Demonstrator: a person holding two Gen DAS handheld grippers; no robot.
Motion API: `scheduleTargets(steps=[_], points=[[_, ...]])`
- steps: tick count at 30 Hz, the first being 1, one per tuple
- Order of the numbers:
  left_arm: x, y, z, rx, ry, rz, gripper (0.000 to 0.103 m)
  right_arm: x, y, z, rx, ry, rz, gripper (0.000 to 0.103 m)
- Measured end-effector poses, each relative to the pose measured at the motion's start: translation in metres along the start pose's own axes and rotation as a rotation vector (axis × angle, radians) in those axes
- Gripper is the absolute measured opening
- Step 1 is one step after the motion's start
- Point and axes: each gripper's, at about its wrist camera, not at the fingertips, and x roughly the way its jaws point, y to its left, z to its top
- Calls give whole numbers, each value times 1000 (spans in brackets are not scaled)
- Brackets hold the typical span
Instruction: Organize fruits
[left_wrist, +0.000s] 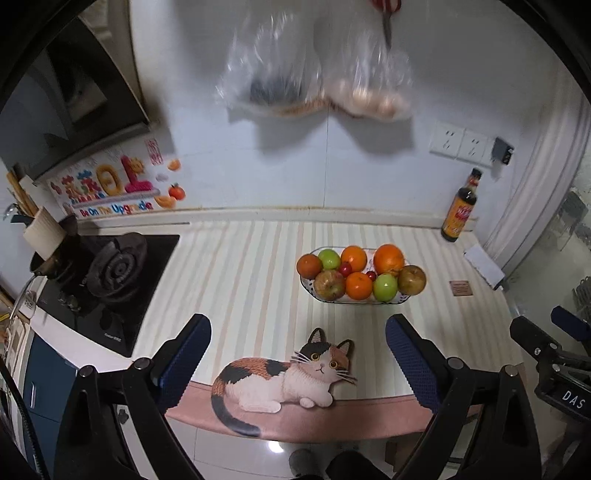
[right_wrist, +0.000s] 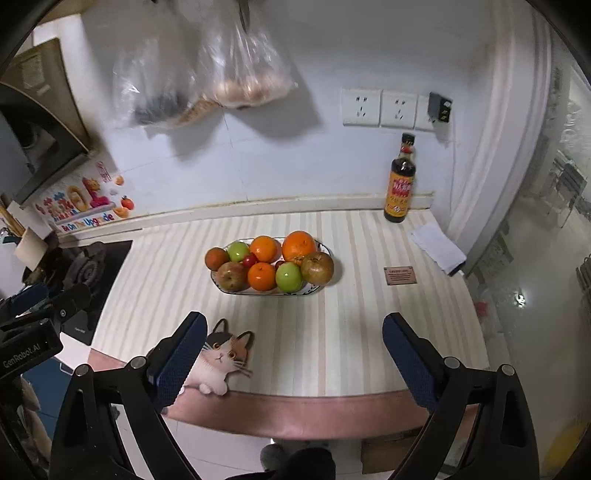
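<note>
Both grippers empty, fruit plate ahead

Left gripper (left_wrist: 298, 354) and right gripper (right_wrist: 294, 350) hang wide open, holding nothing; the oval plate (right_wrist: 312, 290) of oranges, apples and small red fruits sits ahead, well apart. Likely the start: next, reach forward and pick one fruit.

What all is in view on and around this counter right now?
Dish: one, white, mid-mat.
Oranges: three, in dish.
Green apples: two, in dish.
Reddish-brown fruits: three, at dish ends.
Small red fruits: two, among the others.
Mat: one, striped, cat print at front, on counter.
Bottle: one, dark, back right.
Bags: two, clear, hanging on wall.
Stove: one, black, left.
Sockets: white, on wall.
Left gripper: open, empty.
Right gripper: open, empty.
</note>
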Motion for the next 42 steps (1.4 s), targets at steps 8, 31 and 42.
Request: scheduleTargets(steps=[8,31,42], points=[[-56,-5,-22,2,-67,-16,97,-82,7,-20,-36,-118,-11,101],[-6,-30,11,-23,-11,25,103,-7,-16,33,-38,-45,35,101],[68,-34,47,-28,61,53,103,89,-25,72,-18,64,8,101]])
